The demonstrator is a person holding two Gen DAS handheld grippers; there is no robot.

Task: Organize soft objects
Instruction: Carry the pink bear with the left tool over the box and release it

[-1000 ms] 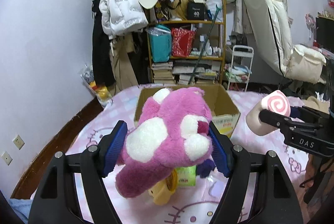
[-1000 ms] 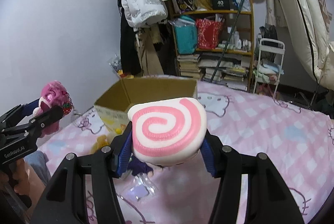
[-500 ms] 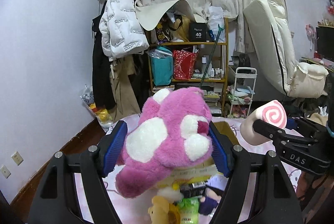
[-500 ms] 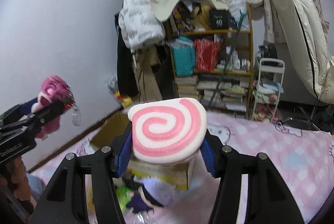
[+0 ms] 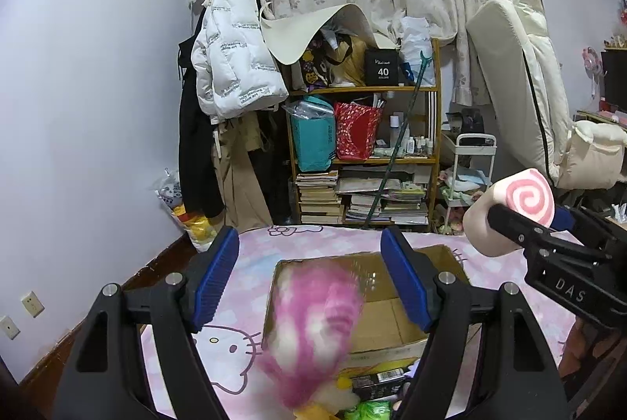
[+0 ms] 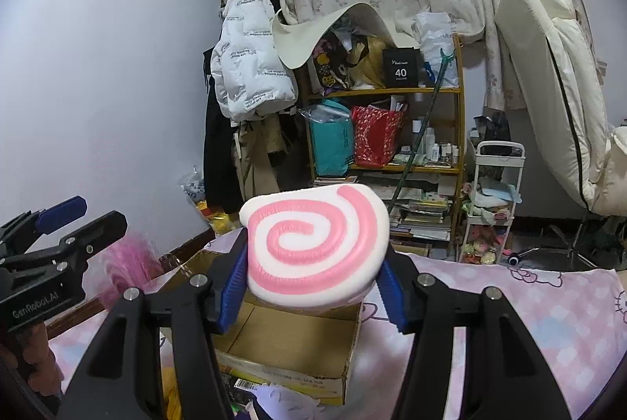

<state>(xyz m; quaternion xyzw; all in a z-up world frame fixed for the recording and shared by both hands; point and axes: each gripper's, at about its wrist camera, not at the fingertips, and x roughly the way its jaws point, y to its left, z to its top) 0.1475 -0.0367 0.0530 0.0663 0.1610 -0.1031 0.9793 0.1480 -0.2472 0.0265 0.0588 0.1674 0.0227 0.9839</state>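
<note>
My left gripper (image 5: 309,239) stands open with nothing between its blue pads (image 5: 219,271). Below it a pink and white plush toy (image 5: 313,326) is blurred in mid-fall over the near left part of the open cardboard box (image 5: 395,314). The right wrist view shows that gripper (image 6: 98,212) at the left, with the plush (image 6: 125,263) as a pink smear under it. My right gripper (image 6: 313,255) is shut on a white cushion with a pink spiral (image 6: 313,224), held above the box (image 6: 290,353). In the left wrist view, the cushion (image 5: 529,198) and right gripper (image 5: 529,214) hang at the right.
The box rests on a pink Hello Kitty sheet (image 5: 231,337). Several loose packets and small toys (image 5: 368,404) lie in front of it. Beyond the bed stand a crowded wooden shelf (image 5: 364,153), hanging coats (image 5: 231,44), a white cart (image 5: 470,161) and a cream mattress (image 5: 521,87).
The pink plush has left my left gripper's jaws and is dropping towards the box. Both grippers have risen and moved towards the box. The right one still holds the spiral cushion.
</note>
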